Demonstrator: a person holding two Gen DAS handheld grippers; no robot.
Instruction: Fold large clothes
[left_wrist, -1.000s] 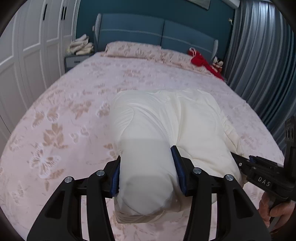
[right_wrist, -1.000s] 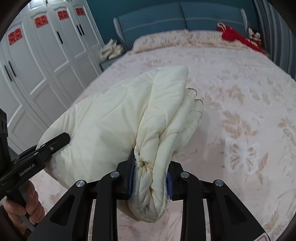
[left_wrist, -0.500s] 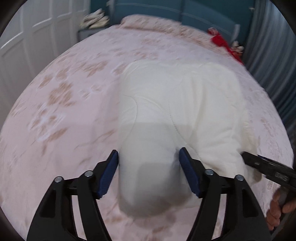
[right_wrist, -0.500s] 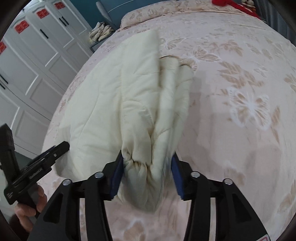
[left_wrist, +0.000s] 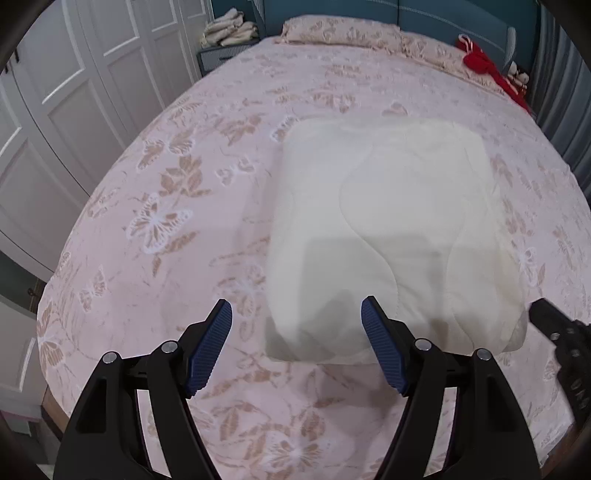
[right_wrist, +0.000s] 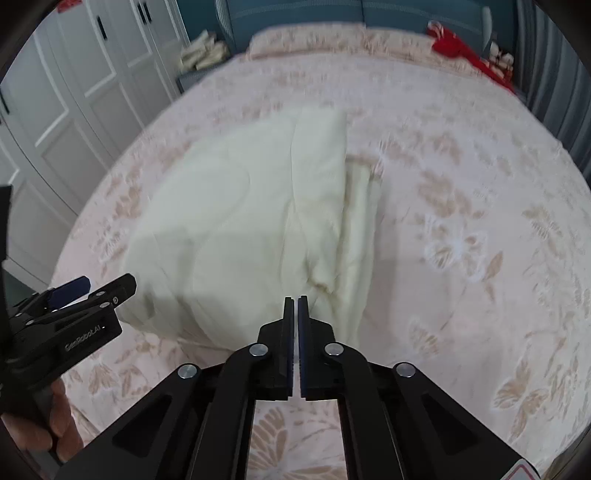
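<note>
A cream quilted garment (left_wrist: 388, 229) lies folded into a thick block on the bed, with its layered edge (right_wrist: 354, 221) showing in the right wrist view. My left gripper (left_wrist: 297, 306) hovers just above the near left corner of the garment. Its jaws are opening, and the blue pads (left_wrist: 214, 343) stand clear of the cloth. My right gripper (right_wrist: 294, 301) is shut on nothing, just off the near edge of the garment (right_wrist: 251, 221). The left gripper (right_wrist: 103, 286) also shows at the left of that view, held by a hand (right_wrist: 55, 424).
The pink floral bedspread (left_wrist: 166, 221) covers the whole bed. A pillow (left_wrist: 343, 35) and a red item (left_wrist: 484, 66) lie at the head. White wardrobe doors (left_wrist: 74, 110) stand on the left, a nightstand with folded cloths (left_wrist: 229, 33) behind them, and grey curtains (left_wrist: 561, 92) on the right.
Both grippers let go of the garment and drew back toward the near edge. The garment dropped flat onto the bed. The left jaws widened; the right jaws closed empty.
</note>
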